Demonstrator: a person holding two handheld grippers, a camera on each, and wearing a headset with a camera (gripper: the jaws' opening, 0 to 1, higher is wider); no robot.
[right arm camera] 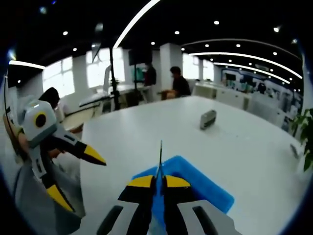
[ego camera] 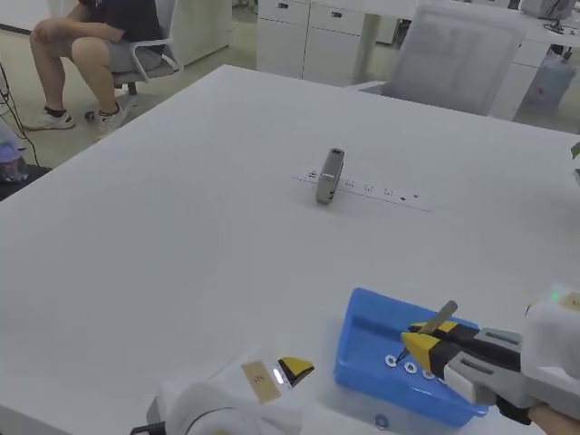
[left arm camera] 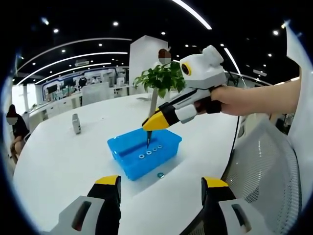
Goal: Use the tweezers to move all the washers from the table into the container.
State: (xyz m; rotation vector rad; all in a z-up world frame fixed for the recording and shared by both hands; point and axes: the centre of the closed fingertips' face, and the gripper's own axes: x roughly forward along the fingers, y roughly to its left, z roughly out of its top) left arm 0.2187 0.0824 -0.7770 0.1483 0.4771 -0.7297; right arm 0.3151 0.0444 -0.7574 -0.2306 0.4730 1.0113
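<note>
Clamps tweezers (ego camera: 437,323) in the right claw (ego camera: 419,343), tips down over the blue container (ego camera: 362,317), just above the washers (ego camera: 410,367) lying inside. Has a loose washer (ego camera: 381,421) on the white bench (ego camera: 181,227), just beside the container's near wall. Holds the left claw (left arm camera: 161,181) low over the near edge, jaws apart. Farther out: grey device (ego camera: 330,175) across a socket strip (ego camera: 385,192). Beyond: open office with seated person (ego camera: 91,45), chairs (ego camera: 453,54), plant (left arm camera: 161,76).

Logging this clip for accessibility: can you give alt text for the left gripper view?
The right gripper holds tweezers tip-down over a blue container with several washers inside. One washer-like ring lies on the white table in front of it; the left gripper is open below.
</note>
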